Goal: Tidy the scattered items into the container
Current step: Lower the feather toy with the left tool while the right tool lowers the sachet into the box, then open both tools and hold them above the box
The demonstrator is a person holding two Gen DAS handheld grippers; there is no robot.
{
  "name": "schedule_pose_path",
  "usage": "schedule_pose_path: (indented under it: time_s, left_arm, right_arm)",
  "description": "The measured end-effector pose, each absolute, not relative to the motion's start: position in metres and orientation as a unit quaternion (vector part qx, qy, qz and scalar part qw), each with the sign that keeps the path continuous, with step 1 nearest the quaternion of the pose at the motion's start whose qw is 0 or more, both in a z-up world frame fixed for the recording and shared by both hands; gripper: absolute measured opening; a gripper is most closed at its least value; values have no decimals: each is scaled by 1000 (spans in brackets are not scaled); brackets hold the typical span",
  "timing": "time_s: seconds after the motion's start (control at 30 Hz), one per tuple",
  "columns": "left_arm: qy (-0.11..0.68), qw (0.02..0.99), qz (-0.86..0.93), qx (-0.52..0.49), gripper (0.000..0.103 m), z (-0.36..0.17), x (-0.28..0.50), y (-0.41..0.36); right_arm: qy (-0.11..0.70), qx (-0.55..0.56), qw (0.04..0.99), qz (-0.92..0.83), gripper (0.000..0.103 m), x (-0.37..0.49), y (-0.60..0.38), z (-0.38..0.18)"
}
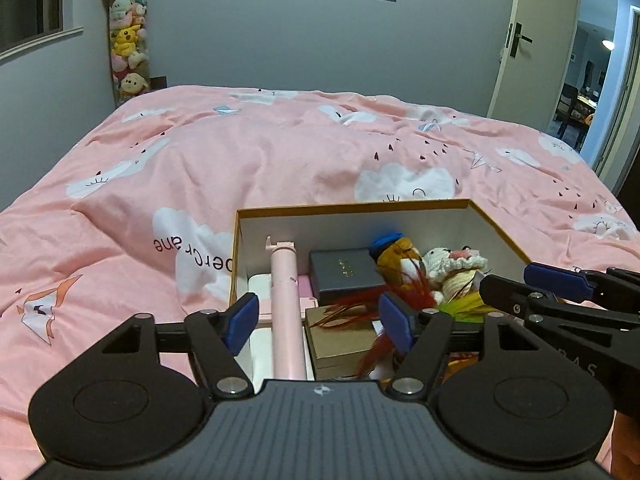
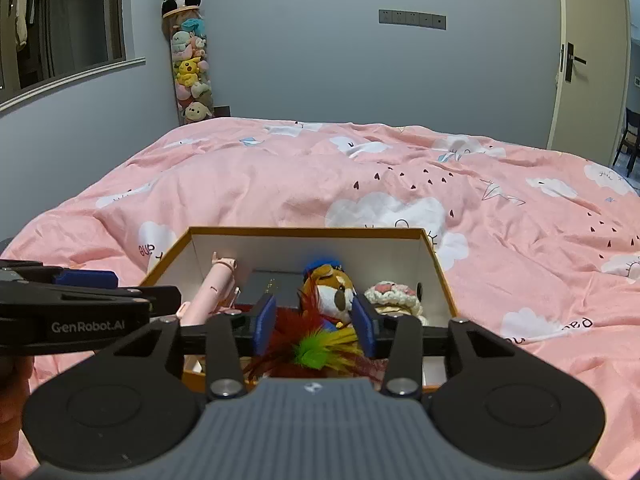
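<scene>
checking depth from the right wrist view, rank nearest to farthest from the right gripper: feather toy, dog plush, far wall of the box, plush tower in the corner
1. Feather toy, right by the right gripper, between its open pads.
2. Dog plush, just beyond the fingertips, inside the box.
3. Far wall of the box, behind the plush.
4. Plush tower, across the bed, in the room's left corner.

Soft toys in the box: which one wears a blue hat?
The brown-and-white plush in the middle of the box has the blue hat. The cream crocheted toy to its right, by the box's right wall, has pink on top instead.
</scene>
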State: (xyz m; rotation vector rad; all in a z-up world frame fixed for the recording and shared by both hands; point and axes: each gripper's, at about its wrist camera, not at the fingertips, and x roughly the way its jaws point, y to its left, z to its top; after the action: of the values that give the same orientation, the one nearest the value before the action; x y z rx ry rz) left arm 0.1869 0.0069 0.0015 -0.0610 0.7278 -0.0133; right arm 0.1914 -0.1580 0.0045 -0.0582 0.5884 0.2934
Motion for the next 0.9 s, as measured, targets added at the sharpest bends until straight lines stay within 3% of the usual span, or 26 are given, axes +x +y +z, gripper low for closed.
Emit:
schedule_pose_path:
  time_s: [0.9]
  left_arm:
    - [369,929,4,-27,86,-36,179,0]
  right_arm:
    - [300,-49,944,131,50,184,-153,-35]
